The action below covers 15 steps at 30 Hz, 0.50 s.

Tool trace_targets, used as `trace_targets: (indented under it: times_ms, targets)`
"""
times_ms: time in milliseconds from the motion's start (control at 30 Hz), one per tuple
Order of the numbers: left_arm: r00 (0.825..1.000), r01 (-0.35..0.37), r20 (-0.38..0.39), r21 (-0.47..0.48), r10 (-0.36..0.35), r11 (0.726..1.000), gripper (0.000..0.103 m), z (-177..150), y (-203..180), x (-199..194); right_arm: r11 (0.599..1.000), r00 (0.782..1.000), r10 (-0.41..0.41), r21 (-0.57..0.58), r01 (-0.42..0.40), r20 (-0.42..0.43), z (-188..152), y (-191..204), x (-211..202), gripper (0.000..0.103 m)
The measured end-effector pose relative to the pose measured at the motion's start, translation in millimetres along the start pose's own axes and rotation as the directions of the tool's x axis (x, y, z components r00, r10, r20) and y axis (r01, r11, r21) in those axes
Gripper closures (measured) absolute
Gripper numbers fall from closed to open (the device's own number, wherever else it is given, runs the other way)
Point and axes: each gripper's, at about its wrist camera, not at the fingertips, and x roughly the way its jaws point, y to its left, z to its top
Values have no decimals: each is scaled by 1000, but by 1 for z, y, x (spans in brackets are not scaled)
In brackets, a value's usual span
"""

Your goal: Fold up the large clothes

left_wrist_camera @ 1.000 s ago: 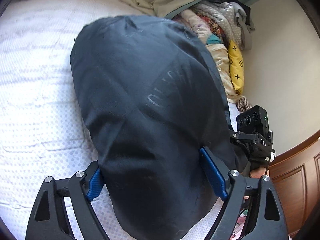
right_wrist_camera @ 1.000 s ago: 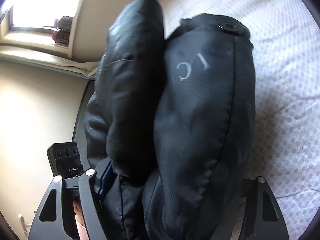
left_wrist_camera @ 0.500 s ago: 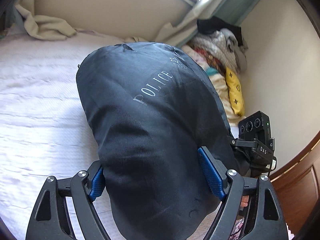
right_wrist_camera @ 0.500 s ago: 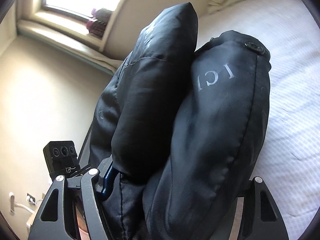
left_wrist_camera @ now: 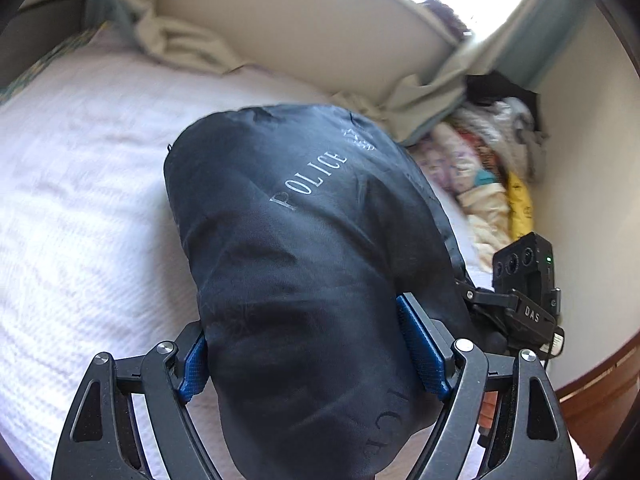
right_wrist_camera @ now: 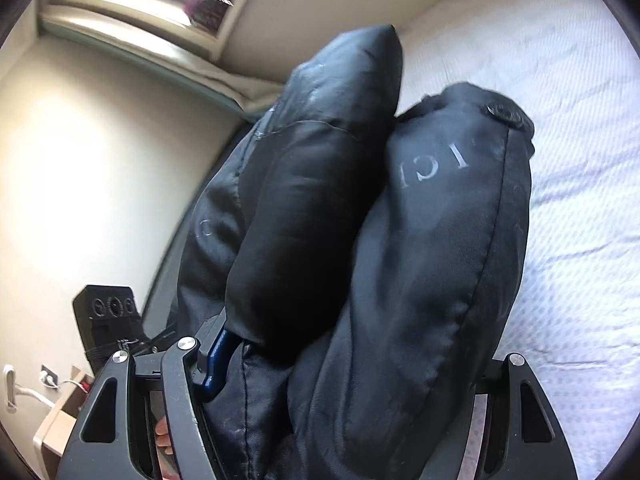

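Note:
A folded black padded jacket point(left_wrist_camera: 304, 264) with "POLICE" lettering fills the left wrist view, held above the white bed point(left_wrist_camera: 80, 208). My left gripper point(left_wrist_camera: 308, 352) is shut on the bundle, its blue pads point(left_wrist_camera: 420, 352) pressing both sides. In the right wrist view the same jacket point(right_wrist_camera: 360, 248) shows as two thick folded layers, and my right gripper point(right_wrist_camera: 352, 364) is shut on it. One blue pad point(right_wrist_camera: 216, 360) shows at the left; the other is hidden behind the fabric. The right gripper's camera block point(left_wrist_camera: 524, 276) appears beside the jacket in the left wrist view.
A pile of mixed clothes point(left_wrist_camera: 492, 176) lies in the bed's far right corner against the wall. Beige curtain fabric point(left_wrist_camera: 180, 40) is bunched at the bed's far edge under the window sill point(right_wrist_camera: 132, 44). A wooden bed frame point(left_wrist_camera: 600, 400) is at lower right.
Both grippers have carried the jacket across the bed and tilted upward. More of the wall, sill and window now shows, and the "POLICE" lettering has come into full view.

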Motion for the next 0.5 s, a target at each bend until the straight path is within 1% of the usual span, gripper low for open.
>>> trace_targets:
  times_ms: [67, 200, 300, 433, 500]
  targets:
    - [999, -22, -26, -11, 22, 1000, 18, -7, 12, 9, 1000, 999, -25, 4, 25, -35, -6, -7, 15, 34]
    - [998, -44, -46, 19, 45, 999, 18, -19, 19, 17, 998, 996, -56, 0, 56, -76, -13, -20, 26, 34]
    - [997, -55, -59, 36, 57, 998, 16, -25, 23, 18, 998, 993, -64, 22, 67, -95, -15, -30, 30, 29]
    - [996, -60, -65, 37, 63, 997, 13, -27, 20, 21, 993, 991, -81, 76, 89, -105, -12, -38, 34, 14]
    - [995, -67, -66, 29, 69, 997, 10, -28, 20, 20, 992, 991, -80, 91, 90, -105, -8, -39, 29, 13]
